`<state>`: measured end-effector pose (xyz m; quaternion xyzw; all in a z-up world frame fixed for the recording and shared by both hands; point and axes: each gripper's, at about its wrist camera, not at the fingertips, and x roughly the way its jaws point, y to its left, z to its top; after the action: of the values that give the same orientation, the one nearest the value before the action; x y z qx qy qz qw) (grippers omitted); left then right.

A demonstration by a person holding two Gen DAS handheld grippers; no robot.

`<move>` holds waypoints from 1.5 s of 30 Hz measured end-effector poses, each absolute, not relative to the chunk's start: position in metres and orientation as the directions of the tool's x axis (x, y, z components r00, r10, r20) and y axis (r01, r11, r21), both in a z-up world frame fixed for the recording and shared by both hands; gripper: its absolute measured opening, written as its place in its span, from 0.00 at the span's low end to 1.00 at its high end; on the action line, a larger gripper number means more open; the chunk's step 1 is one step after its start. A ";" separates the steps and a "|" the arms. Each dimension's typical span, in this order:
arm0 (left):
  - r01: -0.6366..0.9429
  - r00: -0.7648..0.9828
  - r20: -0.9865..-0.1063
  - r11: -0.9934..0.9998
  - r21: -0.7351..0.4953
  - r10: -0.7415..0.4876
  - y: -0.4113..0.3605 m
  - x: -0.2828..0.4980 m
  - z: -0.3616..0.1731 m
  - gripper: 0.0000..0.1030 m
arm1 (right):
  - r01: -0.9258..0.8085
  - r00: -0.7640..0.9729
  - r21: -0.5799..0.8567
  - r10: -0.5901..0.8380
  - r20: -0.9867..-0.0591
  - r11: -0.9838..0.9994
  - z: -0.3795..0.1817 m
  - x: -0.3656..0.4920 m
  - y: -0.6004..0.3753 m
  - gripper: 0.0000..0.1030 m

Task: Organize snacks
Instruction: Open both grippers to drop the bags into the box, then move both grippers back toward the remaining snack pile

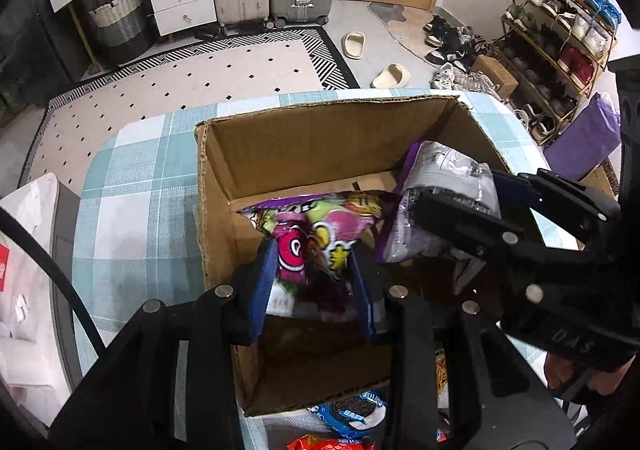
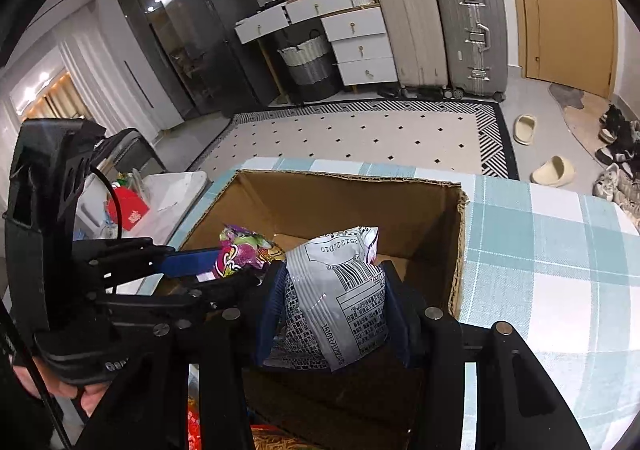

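Reaching steeply down over the open cardboard box, the left gripper has its jaws pinching a colourful purple-and-green snack bag by its lower half. That bag stands roughly upright between the blue pads, its long axis running up from the jaws and its crimped top edge leaning toward the box's far wall, above the box floor near the left wall.

The right gripper comes in at a shallower downward tilt just beside the left one, jaws clamped on a silver snack packet. The packet shows its printed back with a barcode; its long axis runs up and slightly right from the jaws, top seam toward the far wall, held inside the box on the right side.

The box sits on a tabletop covered in a teal-and-white plaid cloth. Fingers of the person's hand curl under the left gripper's handle.
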<state>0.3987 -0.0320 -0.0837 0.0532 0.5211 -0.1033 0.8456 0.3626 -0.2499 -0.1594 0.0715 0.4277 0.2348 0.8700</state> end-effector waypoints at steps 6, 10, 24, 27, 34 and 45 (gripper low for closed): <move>0.229 0.441 -0.886 0.973 -0.042 -0.142 -0.027 0.384 -0.065 0.54 | -0.351 0.545 0.313 0.465 -0.698 0.882 -0.146 0.352 -0.255 0.53; 0.224 0.492 -0.858 0.974 -0.042 -0.150 -0.025 0.359 -0.040 0.61 | -0.353 0.581 0.311 0.467 -0.666 0.882 -0.126 0.334 -0.268 0.54; 0.168 0.739 -0.664 0.986 0.022 -0.111 -0.022 0.218 0.046 0.80 | -0.399 0.734 0.297 0.496 -0.464 0.868 -0.052 0.189 -0.312 0.79; 0.155 0.776 -0.623 0.987 0.032 -0.102 -0.022 0.187 0.062 0.85 | -0.412 0.759 0.277 0.495 -0.424 0.868 -0.040 0.158 -0.308 0.81; 0.133 0.865 -0.496 0.989 0.069 -0.082 -0.015 0.104 0.089 1.00 | -0.433 0.812 0.232 0.488 -0.319 0.871 -0.023 0.082 -0.311 0.93; 0.097 0.922 -0.380 0.994 0.054 -0.069 0.009 -0.001 0.069 1.00 | -0.413 0.851 0.208 0.457 -0.258 0.887 -0.046 0.002 -0.304 0.99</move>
<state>-0.0008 0.0087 0.0687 0.0358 0.1924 -0.0425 0.9797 0.0020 -0.3043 -0.0464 0.0725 0.1514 0.2267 0.9594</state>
